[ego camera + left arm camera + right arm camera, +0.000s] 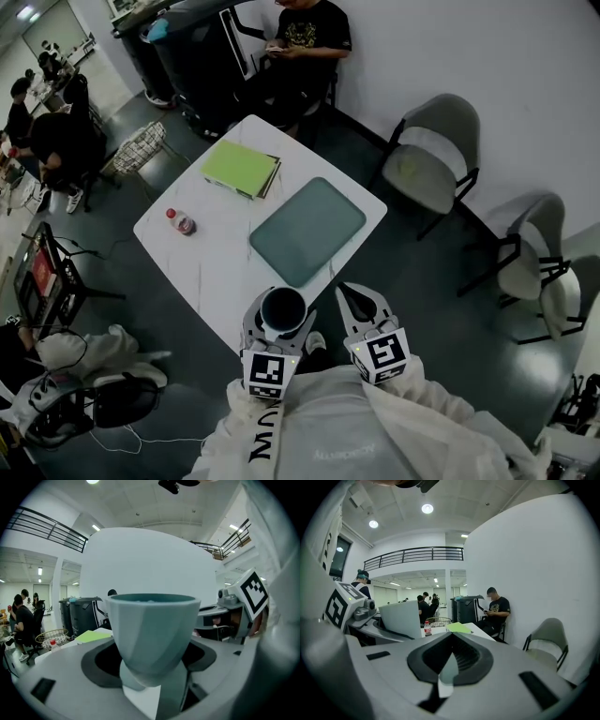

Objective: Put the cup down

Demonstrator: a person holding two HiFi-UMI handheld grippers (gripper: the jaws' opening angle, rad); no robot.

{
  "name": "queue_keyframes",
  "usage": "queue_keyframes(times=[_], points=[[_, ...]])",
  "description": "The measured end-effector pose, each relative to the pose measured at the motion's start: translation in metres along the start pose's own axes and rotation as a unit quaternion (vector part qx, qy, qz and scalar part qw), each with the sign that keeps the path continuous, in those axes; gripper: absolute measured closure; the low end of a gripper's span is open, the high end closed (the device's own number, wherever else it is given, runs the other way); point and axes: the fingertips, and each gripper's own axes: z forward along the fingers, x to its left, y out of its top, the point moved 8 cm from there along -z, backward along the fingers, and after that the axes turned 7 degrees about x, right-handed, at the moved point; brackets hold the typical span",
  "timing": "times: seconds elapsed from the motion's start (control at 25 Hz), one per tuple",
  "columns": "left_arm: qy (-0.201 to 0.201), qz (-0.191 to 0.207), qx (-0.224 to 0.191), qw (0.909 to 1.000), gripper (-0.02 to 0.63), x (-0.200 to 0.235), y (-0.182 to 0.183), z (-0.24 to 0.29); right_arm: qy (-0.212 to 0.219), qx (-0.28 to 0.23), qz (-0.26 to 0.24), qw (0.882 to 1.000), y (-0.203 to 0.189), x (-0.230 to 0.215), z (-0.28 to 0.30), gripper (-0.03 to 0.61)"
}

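Gripping cup [152,634] w/ L gripper [281,319]; R gripper [354,298] closed, empty; sleeve [264,441] print unclear.

This is an open-plan office, with a white desk [211,267] bearing a green folder [239,167], grey chairs [431,155] along the wall, big bins [202,47], seated people [47,141], and a railed mezzanine [415,554] under ceiling lights [427,508].

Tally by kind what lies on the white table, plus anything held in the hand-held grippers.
cup: 1, held in the left hand-held gripper
bottle: 1
green folder: 1
tray: 1
Total: 4
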Motion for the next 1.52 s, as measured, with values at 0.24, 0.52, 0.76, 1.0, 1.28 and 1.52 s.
queue_keyframes(times=[0.24,0.52,0.76,1.0,1.28,1.52], points=[[-0.005,-0.002,-0.001,1.0,0.242,0.007,0.003,0.002,-0.005,0.003,0.0,1.0,0.005,-0.002,0.002,0.574],[-0.005,0.004,-0.004,1.0,0.242,0.015,0.01,0.011,-0.011,-0.005,0.003,1.0,0.014,-0.006,0.002,0.574],[-0.005,0.006,0.0,1.0,0.242,0.017,0.018,0.033,-0.023,0.002,0.015,1.0,0.008,-0.03,0.007,0.574],[0.003,0.005,0.004,1.0,0.242,0.028,0.03,0.061,-0.02,0.002,0.025,0.999,0.01,-0.051,0.023,0.574],[0.007,0.002,0.016,0.9998,0.242,0.042,0.039,0.107,-0.015,0.016,0.035,0.999,0.009,-0.085,0.045,0.574],[0.009,0.002,0.023,0.9997,0.242,0.048,0.052,0.145,-0.013,0.025,0.043,0.999,0.013,-0.116,0.061,0.574]])
